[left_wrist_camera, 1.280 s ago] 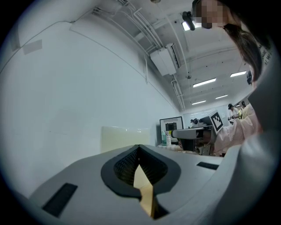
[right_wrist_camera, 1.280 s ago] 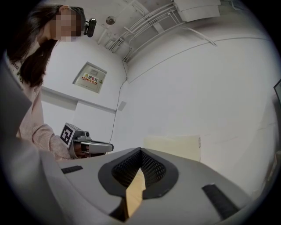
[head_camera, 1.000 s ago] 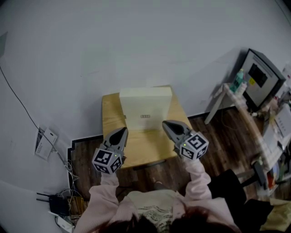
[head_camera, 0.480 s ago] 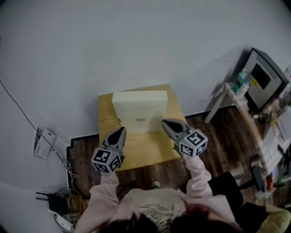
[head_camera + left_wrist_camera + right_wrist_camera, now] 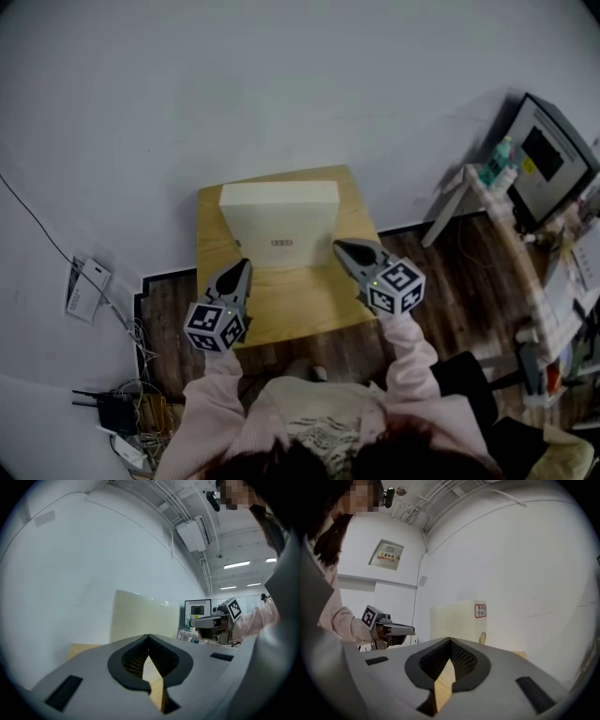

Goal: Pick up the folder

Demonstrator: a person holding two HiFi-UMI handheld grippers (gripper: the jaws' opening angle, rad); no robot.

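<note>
Small wooden table (image 5: 281, 309) pushed against a white wall (image 5: 281, 94), dark plank floor (image 5: 450, 272) around it. The folder (image 5: 278, 217) is a cream box file. It stands upright on the far half of the table, its back at or just beside the wall. I cannot tell if they touch. The near half of the tabletop is bare.

Left gripper (image 5: 240, 270) hovers over the near left part of the table, just short of the folder's left lower corner. Right gripper (image 5: 343, 249) is near the folder's right edge. Both are clenched tight with nothing between the jaws. Each gripper's own view shows only a sliver of tabletop through the closed pads. Neither touches the folder.

Handling, as a guess:
- Rigid board sides, so it should not flex or crumple under a pinch.
- Probably light if empty. The contents are hidden, so the weight is unknown.
- Faces look smooth and plain, so pads may slide.
- It stands tall on a narrow base, and a push high up could tip it against the wall or forward.

The right gripper view shows a small label (image 5: 480, 610) and a round finger hole (image 5: 482, 638) at the folder's right edge.

Where to hold: the broad front looks too wide for one jaw span. The left and right upright edges seem better, one gripper on each. The jaws must open first, then close low to mid height on the board walls before lifting level.
</note>
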